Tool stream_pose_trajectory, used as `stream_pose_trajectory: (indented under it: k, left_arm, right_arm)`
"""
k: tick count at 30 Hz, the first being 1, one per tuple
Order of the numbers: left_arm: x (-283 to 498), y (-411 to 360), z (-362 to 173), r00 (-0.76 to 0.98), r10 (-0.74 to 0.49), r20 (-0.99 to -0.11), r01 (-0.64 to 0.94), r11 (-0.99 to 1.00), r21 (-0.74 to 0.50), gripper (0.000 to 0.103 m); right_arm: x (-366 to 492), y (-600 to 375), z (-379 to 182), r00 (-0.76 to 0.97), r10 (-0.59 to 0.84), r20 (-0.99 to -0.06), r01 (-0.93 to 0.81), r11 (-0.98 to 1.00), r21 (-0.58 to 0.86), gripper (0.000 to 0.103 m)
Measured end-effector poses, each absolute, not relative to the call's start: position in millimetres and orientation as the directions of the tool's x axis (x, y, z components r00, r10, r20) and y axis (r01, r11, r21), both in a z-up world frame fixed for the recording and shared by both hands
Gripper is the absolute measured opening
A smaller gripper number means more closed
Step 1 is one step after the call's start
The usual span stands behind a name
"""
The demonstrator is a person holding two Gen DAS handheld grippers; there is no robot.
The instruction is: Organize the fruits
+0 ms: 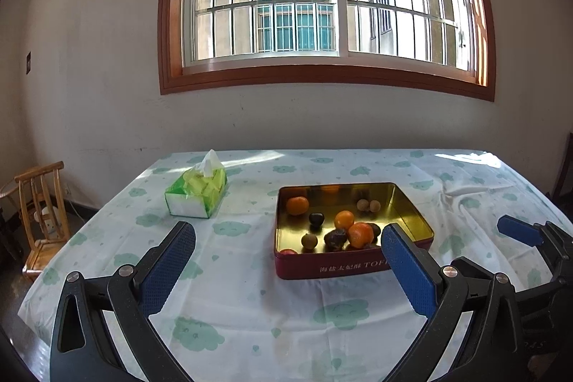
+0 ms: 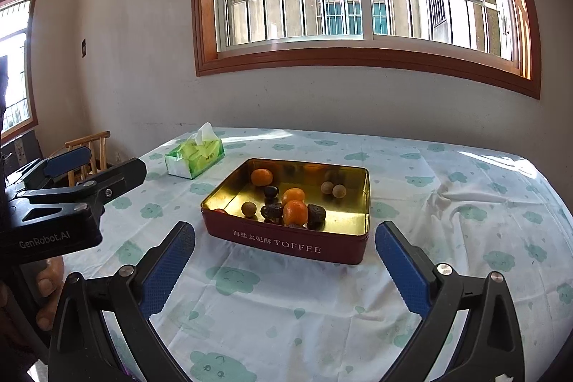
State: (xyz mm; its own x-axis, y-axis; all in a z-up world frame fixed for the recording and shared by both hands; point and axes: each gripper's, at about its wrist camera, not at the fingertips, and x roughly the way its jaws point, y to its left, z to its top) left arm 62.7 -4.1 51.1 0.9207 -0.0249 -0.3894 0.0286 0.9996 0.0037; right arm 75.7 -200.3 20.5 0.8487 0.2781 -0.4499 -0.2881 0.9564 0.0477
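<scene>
Both claws, left claw [image 1: 288,260] and right claw [image 2: 284,260], are hovering agape near the toffee tin [image 2: 286,244]; the oranges [image 2: 295,212] inside are looking round, slippery — pinch their middles gently.

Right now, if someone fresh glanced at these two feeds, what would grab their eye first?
Most likely the red toffee tin mid-table, its gold inside holding orange fruits, dark fruits and small brown ones. Next, the green tissue box behind it to the left, near the wall. Both the left gripper and right gripper hang open and empty short of the tin.
</scene>
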Motion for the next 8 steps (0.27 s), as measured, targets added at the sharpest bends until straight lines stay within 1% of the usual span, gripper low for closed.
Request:
stream_pose_trajectory:
  k: [2, 4, 8]
  left_arm:
    - [71, -1, 50, 0.926, -0.005, -0.378, 0.004, 1.0, -0.004, 0.103]
    - [82, 3, 49, 0.92, 0.006, -0.392, -0.013, 1.0, -0.015, 0.103]
    - [104, 5, 44, 0.907, 0.046, -0.418, -0.045, 0.999, 0.011, 0.103]
  right_arm:
    - [89, -215, 10, 0.844, 0.251, -0.474, -0.261, 0.964, 0.045, 0.1]
    - [105, -232, 0, 0.838, 0.204, -0.506, -0.226, 0.974, 0.018, 0.1]
    - [149, -278, -27, 0.789, 0.105, -0.605, -0.143, 0.99, -0.015, 0.1]
